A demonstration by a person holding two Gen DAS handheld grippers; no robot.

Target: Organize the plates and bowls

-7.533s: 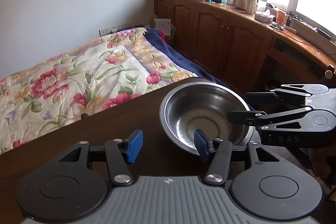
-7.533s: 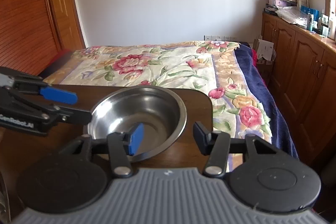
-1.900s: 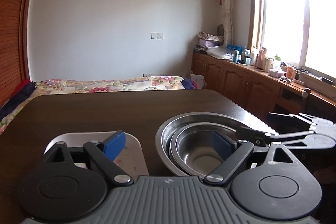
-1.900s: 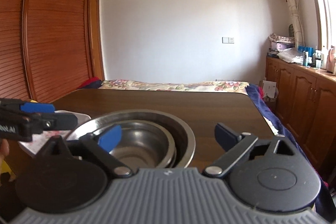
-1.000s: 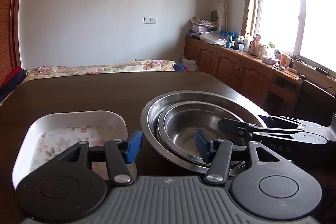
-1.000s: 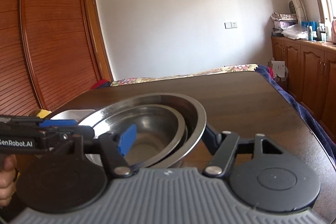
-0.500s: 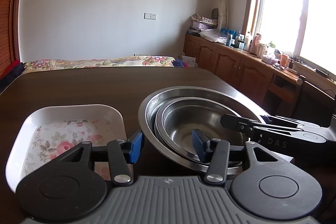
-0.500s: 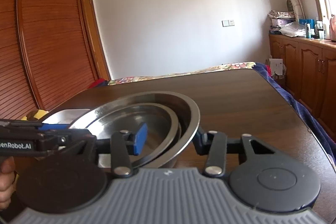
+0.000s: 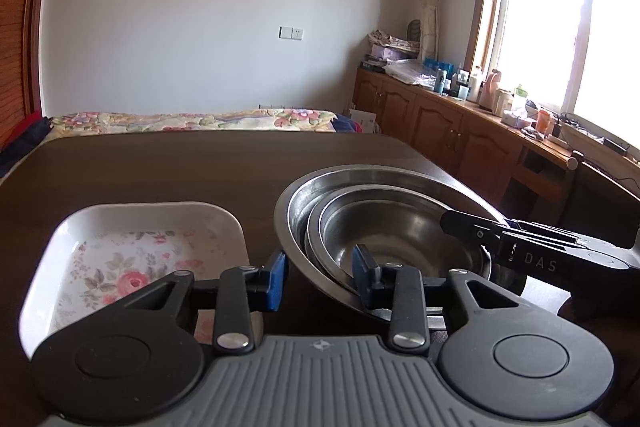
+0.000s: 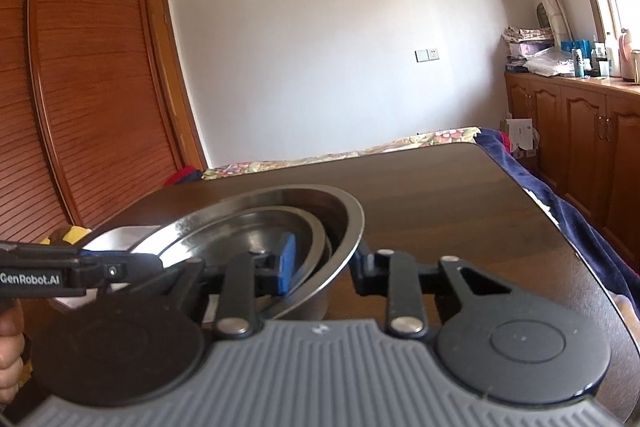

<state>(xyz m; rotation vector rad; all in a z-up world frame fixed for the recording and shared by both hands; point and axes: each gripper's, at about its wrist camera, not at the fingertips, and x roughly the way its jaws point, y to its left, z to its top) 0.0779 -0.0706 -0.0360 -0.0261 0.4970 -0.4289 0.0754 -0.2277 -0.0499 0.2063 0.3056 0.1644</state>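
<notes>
Steel is what both claws meet: a nest of round stainless-steel bowls [image 9: 384, 227], three rims visible, the widest outermost, shiny inside and tipped up slightly on its near side. The left gripper [image 9: 320, 277] straddles the stack's rim at about 7 o'clock, one blue pad [image 9: 276, 281] outside the wall, the other inside; the jaws are narrowed about the rim, though I cannot tell whether they truly clamp it. The right gripper [image 10: 320, 267] is in like case at about 4 o'clock of the stack, blue pad [image 10: 287, 263] inside, black finger outside, grip likewise uncertain. Just beside the bowls, at 9 o'clock, lies a white square dish with a rose pattern [image 9: 132, 251] on the dark wooden table [image 9: 200, 163].

Only the left wrist view shows the dish's flowers, the bright window and the cluttered counter; the right wrist view alone shows a hand [image 10: 10, 351] holding the left tool, the slatted wooden wardrobe [image 10: 80, 99], and a flowered bedspread [image 10: 360, 151] beyond the table.
</notes>
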